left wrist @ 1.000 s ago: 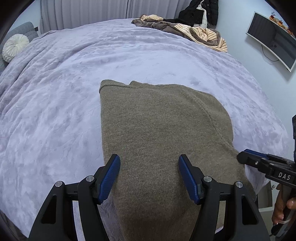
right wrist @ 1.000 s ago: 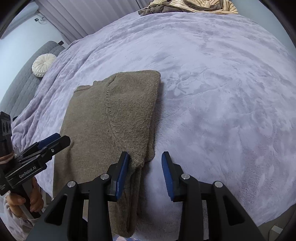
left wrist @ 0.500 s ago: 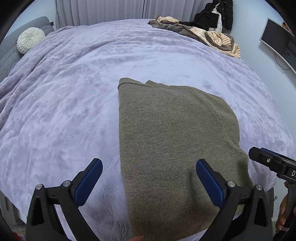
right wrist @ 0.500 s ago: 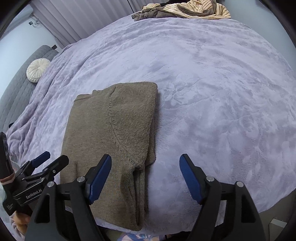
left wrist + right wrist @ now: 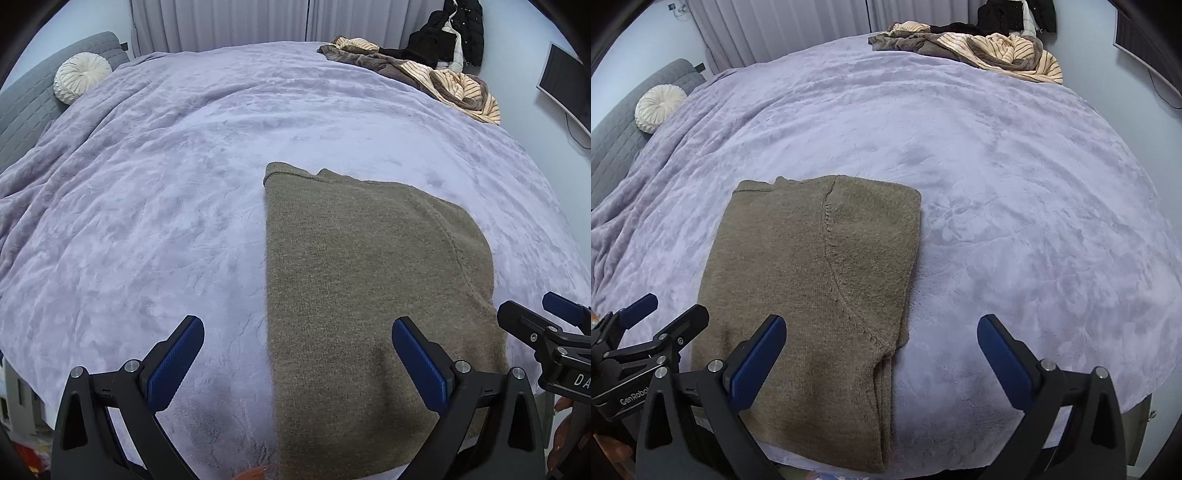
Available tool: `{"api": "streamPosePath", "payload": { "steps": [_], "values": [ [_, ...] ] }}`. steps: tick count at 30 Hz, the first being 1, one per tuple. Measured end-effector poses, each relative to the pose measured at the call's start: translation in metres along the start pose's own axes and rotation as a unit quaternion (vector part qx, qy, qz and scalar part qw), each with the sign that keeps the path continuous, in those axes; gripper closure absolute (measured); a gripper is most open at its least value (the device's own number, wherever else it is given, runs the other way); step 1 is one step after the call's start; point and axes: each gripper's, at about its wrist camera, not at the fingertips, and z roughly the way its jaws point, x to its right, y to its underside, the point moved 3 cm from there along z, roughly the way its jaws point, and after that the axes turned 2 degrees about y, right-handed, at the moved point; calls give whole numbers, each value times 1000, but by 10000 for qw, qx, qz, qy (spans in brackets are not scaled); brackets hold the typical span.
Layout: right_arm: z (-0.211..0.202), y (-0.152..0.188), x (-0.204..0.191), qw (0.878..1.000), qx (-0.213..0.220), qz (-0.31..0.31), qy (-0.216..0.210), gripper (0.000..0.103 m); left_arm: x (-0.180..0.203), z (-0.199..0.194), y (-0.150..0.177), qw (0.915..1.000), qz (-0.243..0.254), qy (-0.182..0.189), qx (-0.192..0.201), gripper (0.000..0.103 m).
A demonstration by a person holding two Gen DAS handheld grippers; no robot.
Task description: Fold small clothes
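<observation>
Fingers of left gripper (image 5: 297, 360) and right gripper (image 5: 881, 356) spread wide, empty; careless regrasp may unfold sweater (image 5: 812, 280).

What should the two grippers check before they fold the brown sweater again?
1. Left gripper open and holding nothing: ok.
2. Right gripper open and holding nothing: ok.
3. Brown sweater lying flat on the purple blanket, sides already folded in: ok.
4. Near hem of the sweater within reach at the bed's edge: ok; it lies just under both grippers.
5. Each gripper lined up on a near corner: not ok; the left gripper straddles the sweater's left edge, and the right gripper sits mostly over bare blanket.
6. Hidden layers underneath smooth: cannot tell.
</observation>
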Motion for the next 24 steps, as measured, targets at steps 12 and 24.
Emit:
{"api": "streamPosePath", "payload": {
  "steps": [12, 24],
  "values": [
    [6, 2, -1, 9999, -106, 40, 104, 0, 3, 3, 1, 9999, 3, -56, -107, 1],
    [8, 2, -1, 9999, -118, 43, 98, 0, 2, 4, 2, 9999, -28, -105, -123, 1]
  ]
}}
